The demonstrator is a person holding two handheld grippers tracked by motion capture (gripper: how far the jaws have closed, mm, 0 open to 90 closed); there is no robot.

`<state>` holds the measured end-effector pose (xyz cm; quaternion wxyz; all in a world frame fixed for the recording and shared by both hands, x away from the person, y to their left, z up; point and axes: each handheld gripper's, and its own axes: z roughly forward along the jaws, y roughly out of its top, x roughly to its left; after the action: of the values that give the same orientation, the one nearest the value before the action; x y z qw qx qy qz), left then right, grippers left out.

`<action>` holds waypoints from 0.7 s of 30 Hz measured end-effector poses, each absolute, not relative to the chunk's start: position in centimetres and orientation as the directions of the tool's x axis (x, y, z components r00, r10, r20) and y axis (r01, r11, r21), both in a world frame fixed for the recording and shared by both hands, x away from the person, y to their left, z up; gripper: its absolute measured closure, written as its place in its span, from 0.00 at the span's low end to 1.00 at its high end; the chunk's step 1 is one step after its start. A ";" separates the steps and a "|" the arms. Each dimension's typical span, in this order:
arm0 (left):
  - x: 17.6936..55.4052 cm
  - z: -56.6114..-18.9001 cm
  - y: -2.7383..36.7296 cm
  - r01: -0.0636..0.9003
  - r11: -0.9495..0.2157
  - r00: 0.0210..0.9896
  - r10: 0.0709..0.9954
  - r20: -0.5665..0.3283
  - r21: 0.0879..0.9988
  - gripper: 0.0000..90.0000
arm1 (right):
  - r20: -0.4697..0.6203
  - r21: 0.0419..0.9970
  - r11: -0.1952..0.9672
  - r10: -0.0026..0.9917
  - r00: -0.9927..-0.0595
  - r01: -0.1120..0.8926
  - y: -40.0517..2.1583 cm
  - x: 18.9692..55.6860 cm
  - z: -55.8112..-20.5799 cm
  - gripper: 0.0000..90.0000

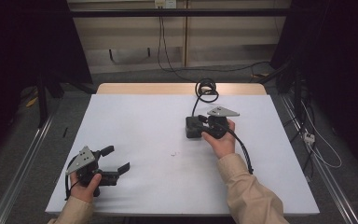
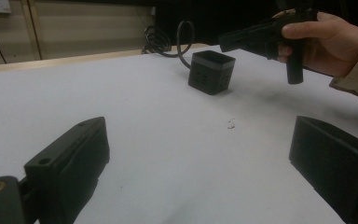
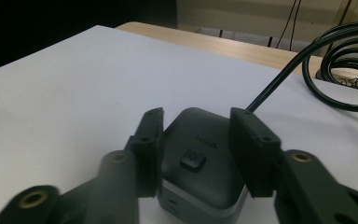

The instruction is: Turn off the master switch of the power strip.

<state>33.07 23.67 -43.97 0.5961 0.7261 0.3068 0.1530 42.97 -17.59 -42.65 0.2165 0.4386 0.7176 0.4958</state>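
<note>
Item: black power cube [image 3: 200, 163] w/ cord, on white table [image 1: 135, 121]; we have right gripper [image 3: 196, 140] jaws astride it, grip unconfirmed, lift pending; left gripper [image 1: 114, 161] wide, idle.

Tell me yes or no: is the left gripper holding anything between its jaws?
No. The left gripper has its jaws spread wide over the bare white table, with nothing between them.

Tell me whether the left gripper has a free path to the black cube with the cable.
Probably not: the right gripper already straddles the black cube, though bare table lies between.
</note>
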 end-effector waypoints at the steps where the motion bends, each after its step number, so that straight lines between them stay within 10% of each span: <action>1: 33.1 -44.0 23.7 0.263 -0.102 0.766 0.627 -0.143 0.959 0.05 | 0.125 0.902 0.122 0.843 -0.523 0.413 -17.6 42.9 -42.6 0.56; 21: 33.0 -44.1 24.0 0.269 -0.105 0.763 0.629 -0.145 0.957 0.05 | 0.125 0.894 0.141 0.834 -0.538 0.426 -17.7 42.7 -42.4 0.24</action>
<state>32.96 24.00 -44.13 0.5934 0.7277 0.3087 0.1518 42.73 -17.72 -42.41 0.2072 0.4337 0.7263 0.4914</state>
